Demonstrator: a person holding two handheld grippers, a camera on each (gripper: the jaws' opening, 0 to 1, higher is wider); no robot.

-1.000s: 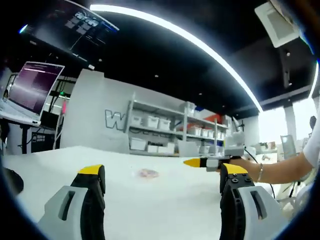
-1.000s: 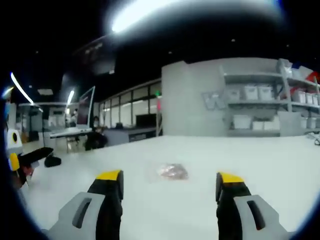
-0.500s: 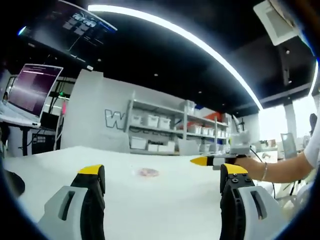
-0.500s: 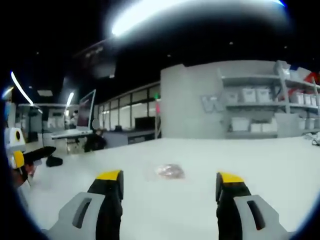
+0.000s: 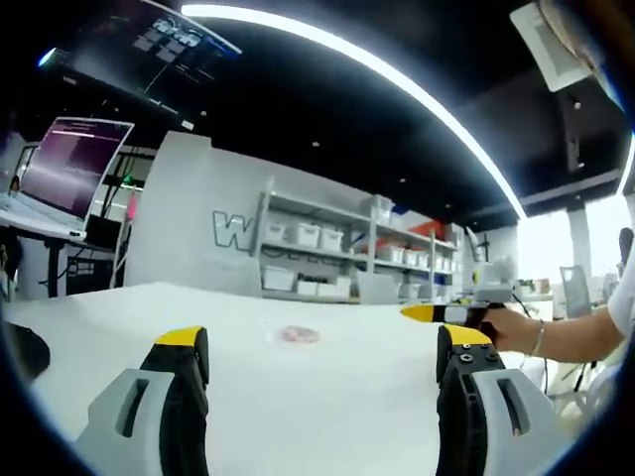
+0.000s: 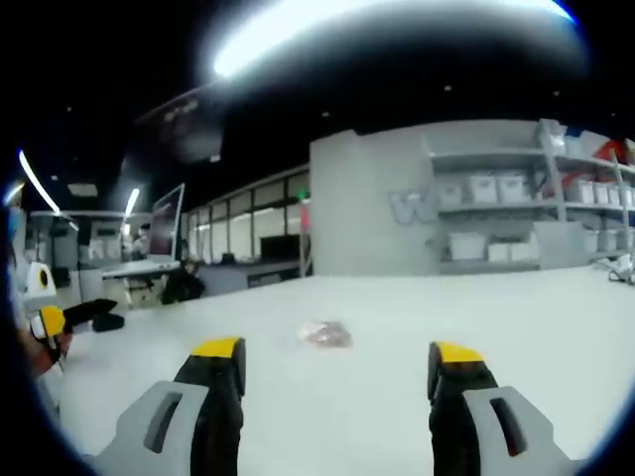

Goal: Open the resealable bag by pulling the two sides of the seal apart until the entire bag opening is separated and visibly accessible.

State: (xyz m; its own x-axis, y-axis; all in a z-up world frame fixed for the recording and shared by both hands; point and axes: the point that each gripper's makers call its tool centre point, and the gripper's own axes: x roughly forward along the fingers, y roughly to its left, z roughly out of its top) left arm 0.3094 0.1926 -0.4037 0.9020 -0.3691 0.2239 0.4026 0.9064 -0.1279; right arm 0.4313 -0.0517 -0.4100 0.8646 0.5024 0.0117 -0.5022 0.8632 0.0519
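A dark ceiling (image 5: 327, 109) is crossed by a long curved strip light (image 5: 397, 84). A grey partition wall (image 5: 189, 228) bearing a large white letter is seen beyond a broad white table (image 5: 317, 382). Beside the wall, grey shelving (image 5: 327, 253) is stocked with white storage bins. A lit monitor (image 5: 69, 164) is set on a desk at the left, with a larger dark screen (image 5: 149, 50) mounted above. Glazed partitions (image 6: 248, 243) are seen in the right gripper view, and bright daylight is admitted through a window (image 5: 551, 253) at the far right.
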